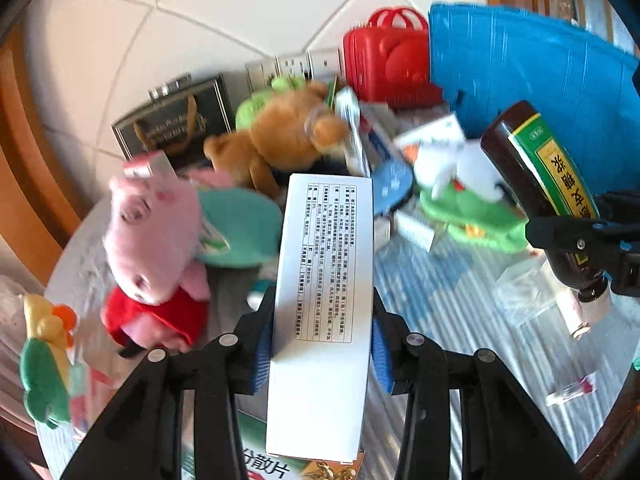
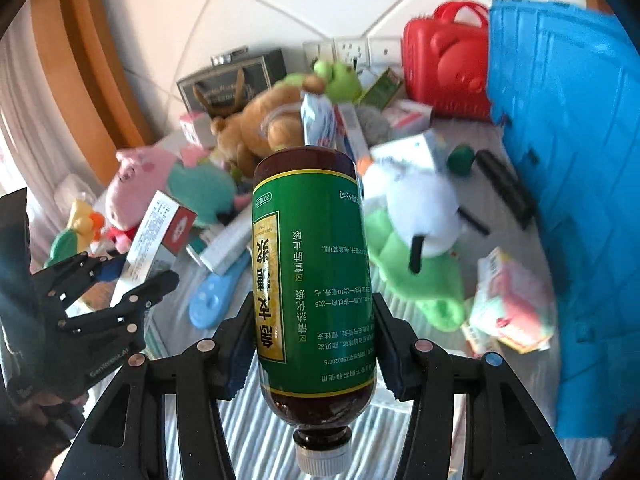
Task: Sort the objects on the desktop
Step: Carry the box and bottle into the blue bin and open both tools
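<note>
Biggest thing on show is the ribbed blue plastic crate (image 2: 560, 160), standing on the far right side of the striped tabletop (image 2: 260, 432) and filling that edge of both views. Tucked against its left flank at the back sits a red plastic carry-case with a bear face (image 2: 444, 60). In front of that, a heap of soft toys: a brown plush animal (image 1: 280, 136) sprawled in the middle, a pink plush pig in a red dress (image 1: 156, 248) lying to the left with a teal plush (image 1: 236, 232) just beside it, and a white plush dog on a green cushion-like toy (image 2: 416, 216) to the right, near the crate. Behind the brown plush leans a dark gift box with gold lettering (image 1: 176, 120).

Now the hands — the right gripper (image 2: 314, 344) is clamped on a dark brown glass bottle with a green label (image 2: 316, 280), cap end pointing back toward the camera, the bottle lifted clear of the table. The left gripper (image 1: 322, 344) has its blue pads pressed on both sides of a long white cardboard medicine box with printed text (image 1: 324, 300), also off the surface, above the clutter.

Smallest bits: a light blue plastic comb (image 2: 216, 300) lies flat on the cloth below the boxes
</note>
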